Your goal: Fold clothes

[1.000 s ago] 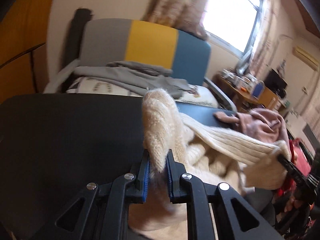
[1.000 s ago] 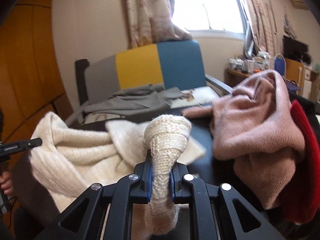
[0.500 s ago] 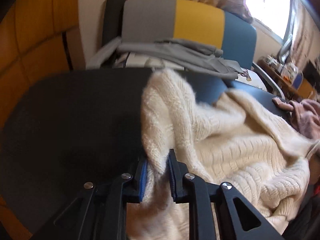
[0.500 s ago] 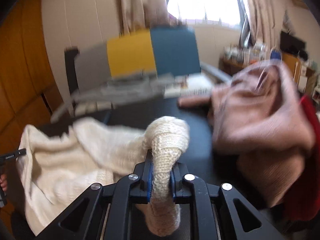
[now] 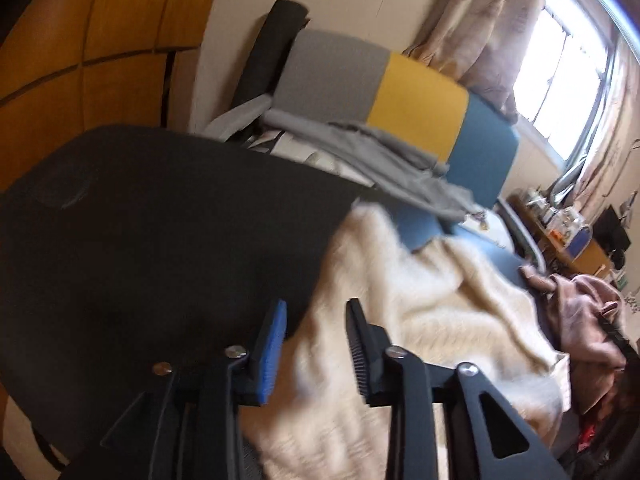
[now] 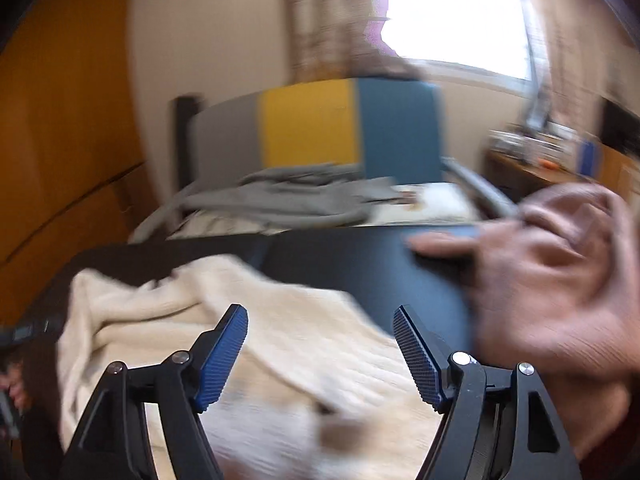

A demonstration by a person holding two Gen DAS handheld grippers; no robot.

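A cream knit sweater lies spread on the black table; it also shows in the right wrist view. My left gripper is open just above the sweater's left edge, holding nothing. My right gripper is wide open above the sweater's right part, holding nothing. A pink knit garment lies bunched on the table to the right, and it shows in the left wrist view too.
A chair with a grey, yellow and blue back stands behind the table with grey clothes on its seat. A wooden wall is at the left. A cluttered desk stands under the window at the right.
Both grippers have opened and let go of the cream sweater, which now lies on the table. Both views have shifted and are blurred.
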